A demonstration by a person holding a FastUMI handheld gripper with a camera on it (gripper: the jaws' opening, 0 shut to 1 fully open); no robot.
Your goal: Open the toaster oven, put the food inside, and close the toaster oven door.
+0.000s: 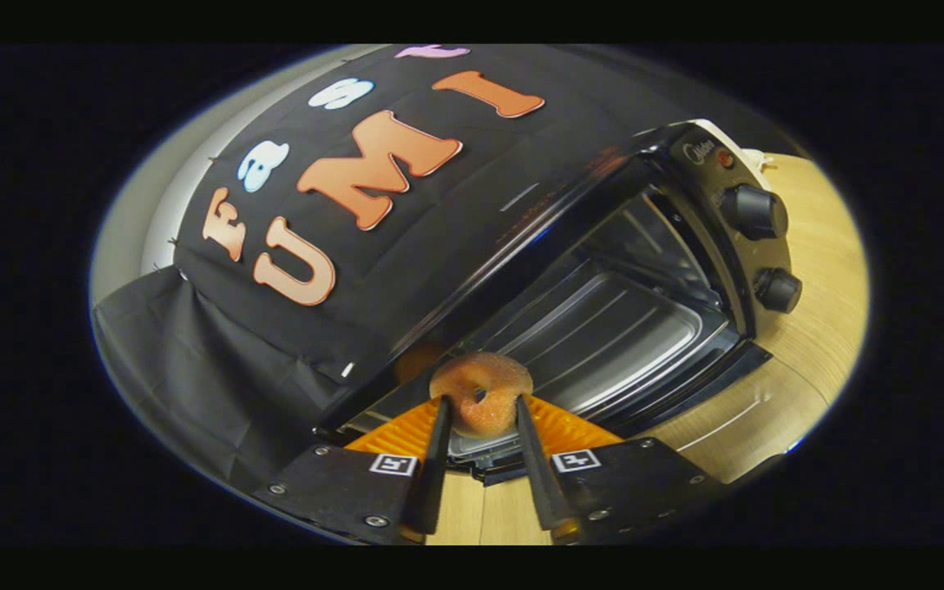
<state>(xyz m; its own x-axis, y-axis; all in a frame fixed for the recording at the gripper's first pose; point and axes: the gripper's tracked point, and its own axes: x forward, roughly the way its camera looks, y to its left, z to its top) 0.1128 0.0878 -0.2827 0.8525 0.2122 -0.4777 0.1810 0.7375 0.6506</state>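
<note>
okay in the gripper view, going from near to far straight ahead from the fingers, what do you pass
Gripper fingers shut on the doughnut → open oven door below it → tray inside the oven.

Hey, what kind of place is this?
Likely a staged recording booth, not a kitchen: black cloth wall, open toaster oven on a wooden table, gripper shut on a doughnut.
</note>
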